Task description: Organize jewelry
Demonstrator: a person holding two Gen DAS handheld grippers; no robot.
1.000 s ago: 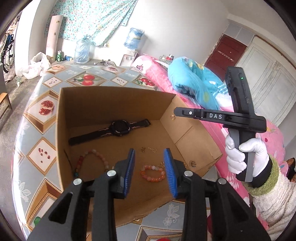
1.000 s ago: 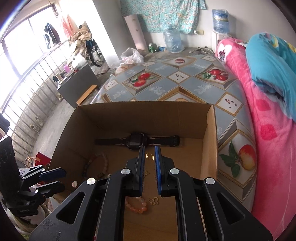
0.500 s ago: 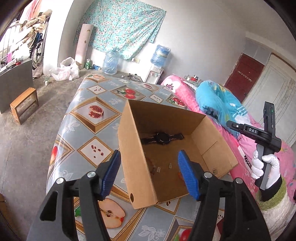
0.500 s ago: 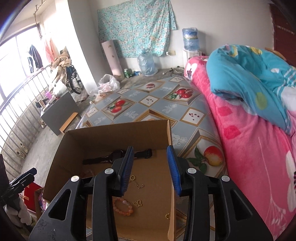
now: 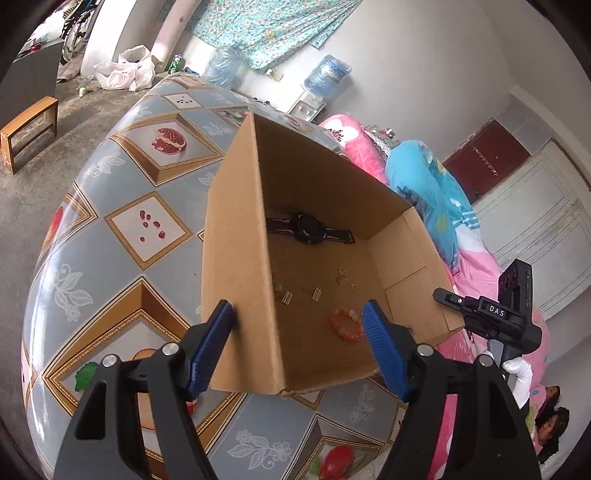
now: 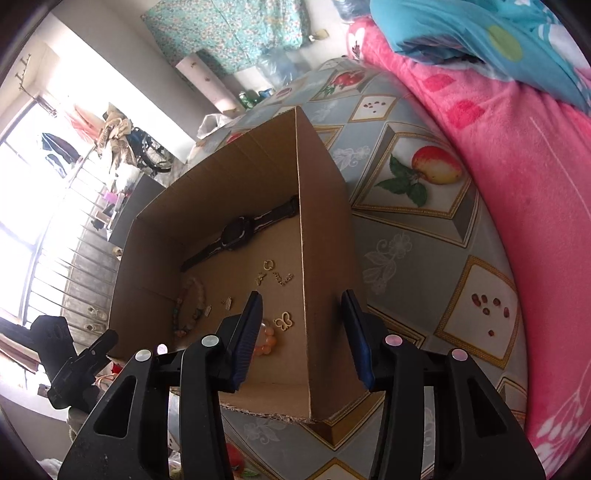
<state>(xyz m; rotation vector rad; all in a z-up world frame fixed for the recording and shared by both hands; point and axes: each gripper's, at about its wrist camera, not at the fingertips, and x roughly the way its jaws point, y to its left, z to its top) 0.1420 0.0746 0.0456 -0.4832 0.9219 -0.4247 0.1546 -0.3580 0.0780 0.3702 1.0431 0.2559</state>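
Both grippers gaping, holding nothing, jaws just opened, each straddling cardboard box [image 5: 236, 236] wall. Left gripper [image 5: 297, 345] wall at 11 o'clock, right gripper [image 6: 303, 334] wall at 12; you seat pads deep, clamp together.

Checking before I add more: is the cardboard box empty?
Not empty: the cardboard box holds a black watch, an orange bead bracelet and small gold pieces.

The counter [image 5: 110, 206] wears a blue cloth with fruit pictures. On the far white wall [image 5: 424, 66] hangs a flowery blue-green cloth [image 5: 266, 26], with big water bottles [image 5: 327, 74] below it. A small wooden stool [image 5: 29, 125] stands on the grey floor [image 5: 22, 206] at the left. A pink blanket [image 6: 517, 166] lies at the right. Bright light comes through a barred window [image 6: 33, 206].
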